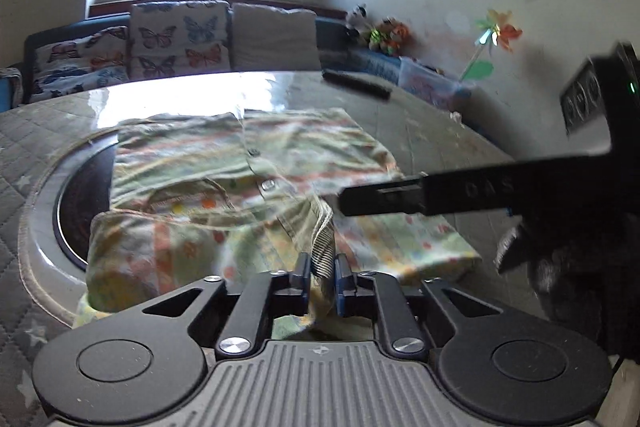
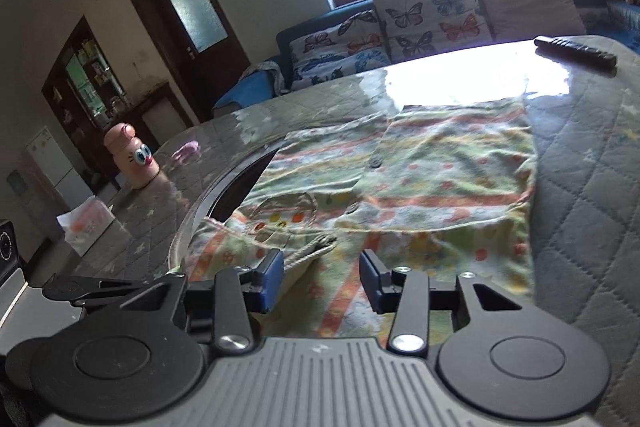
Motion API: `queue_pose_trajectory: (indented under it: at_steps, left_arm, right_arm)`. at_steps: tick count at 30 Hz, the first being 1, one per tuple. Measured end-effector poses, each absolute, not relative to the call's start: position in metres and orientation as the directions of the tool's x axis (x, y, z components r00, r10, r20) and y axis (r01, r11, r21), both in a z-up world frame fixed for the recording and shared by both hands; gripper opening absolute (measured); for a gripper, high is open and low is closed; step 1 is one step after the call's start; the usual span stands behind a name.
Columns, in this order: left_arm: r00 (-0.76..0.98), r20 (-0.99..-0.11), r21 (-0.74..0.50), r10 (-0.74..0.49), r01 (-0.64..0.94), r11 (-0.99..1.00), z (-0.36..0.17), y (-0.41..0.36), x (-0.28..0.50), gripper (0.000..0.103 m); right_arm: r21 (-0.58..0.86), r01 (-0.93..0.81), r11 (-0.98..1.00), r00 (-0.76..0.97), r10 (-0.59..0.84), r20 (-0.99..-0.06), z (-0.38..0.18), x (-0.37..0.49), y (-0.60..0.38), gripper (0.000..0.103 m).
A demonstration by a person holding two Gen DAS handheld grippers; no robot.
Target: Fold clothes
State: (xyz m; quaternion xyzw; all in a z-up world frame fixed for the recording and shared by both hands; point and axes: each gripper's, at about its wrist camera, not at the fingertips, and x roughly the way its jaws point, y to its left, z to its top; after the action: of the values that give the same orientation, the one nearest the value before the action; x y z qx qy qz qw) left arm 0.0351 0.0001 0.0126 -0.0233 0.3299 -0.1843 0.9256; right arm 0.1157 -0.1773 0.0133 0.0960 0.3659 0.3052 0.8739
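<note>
Shirt (image 1: 256, 163) flat on table (image 1: 420, 123). My left gripper (image 1: 322, 269) nipping striped cuff (image 1: 322, 243) at 6 o'clock. My right gripper (image 2: 322, 279) part open over hem, gripping nothing.

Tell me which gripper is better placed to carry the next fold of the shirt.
Left, probably. The left gripper already has the shirt's ribbed cuff between its fingers, so it can lift it across the shirt. The right gripper stands open over flat cloth, gripping nothing.
</note>
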Motion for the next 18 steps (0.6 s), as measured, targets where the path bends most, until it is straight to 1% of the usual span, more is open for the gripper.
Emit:
queue_pose_trajectory:
  at_steps: [1,4,5,6,7,8,11,13,14,16,18]
  left_arm:
    - [0.72,-0.602,-0.147,-0.347,0.327,0.934,0.012,0.002,0.032,0.048]
    - [0.739,-0.591,-0.11,-0.324,0.324,0.94,0.014,0.01,0.025,0.068]
    - [0.745,-0.588,-0.101,-0.316,0.32,0.942,0.016,0.013,0.023,0.072]
    - [0.757,-0.58,-0.09,-0.302,0.309,0.947,0.017,0.018,0.021,0.085]
    - [0.769,-0.571,-0.079,-0.287,0.297,0.952,0.019,0.023,0.02,0.099]
    - [0.784,-0.559,-0.069,-0.271,0.281,0.957,0.019,0.028,0.018,0.103]
    - [0.804,-0.552,-0.055,-0.22,0.227,0.972,0.02,0.043,0.019,0.103]
    - [0.809,-0.559,-0.056,-0.184,0.184,0.981,0.018,0.054,0.022,0.103]
    - [0.811,-0.562,-0.055,-0.163,0.16,0.986,0.018,0.06,0.023,0.103]
    - [0.814,-0.564,-0.063,-0.136,0.122,0.991,0.017,0.07,0.025,0.103]
    - [0.818,-0.563,-0.068,-0.116,0.093,0.993,0.017,0.077,0.026,0.103]
  right_arm:
    - [0.389,-0.469,0.793,0.535,0.606,-0.589,0.011,0.117,-0.172,0.041]
    - [0.379,-0.479,0.792,0.508,0.602,-0.615,0.002,0.12,-0.159,0.038]
    - [0.374,-0.477,0.796,0.504,0.596,-0.626,-0.001,0.121,-0.155,0.038]
    - [0.371,-0.475,0.798,0.502,0.592,-0.631,-0.002,0.121,-0.154,0.037]
    - [0.364,-0.47,0.804,0.497,0.582,-0.643,-0.006,0.121,-0.15,0.034]
    - [0.366,-0.47,0.803,0.492,0.583,-0.646,-0.007,0.12,-0.149,0.032]
    - [0.349,-0.469,0.812,0.497,0.569,-0.655,-0.009,0.118,-0.147,0.027]
    - [0.34,-0.457,0.822,0.504,0.554,-0.663,-0.009,0.117,-0.148,0.027]
    - [0.327,-0.446,0.833,0.517,0.538,-0.666,-0.008,0.117,-0.149,0.031]
    - [0.315,-0.443,0.84,0.526,0.528,-0.667,-0.007,0.116,-0.15,0.031]
    - [0.335,-0.441,0.833,0.511,0.54,-0.669,-0.009,0.116,-0.151,0.03]
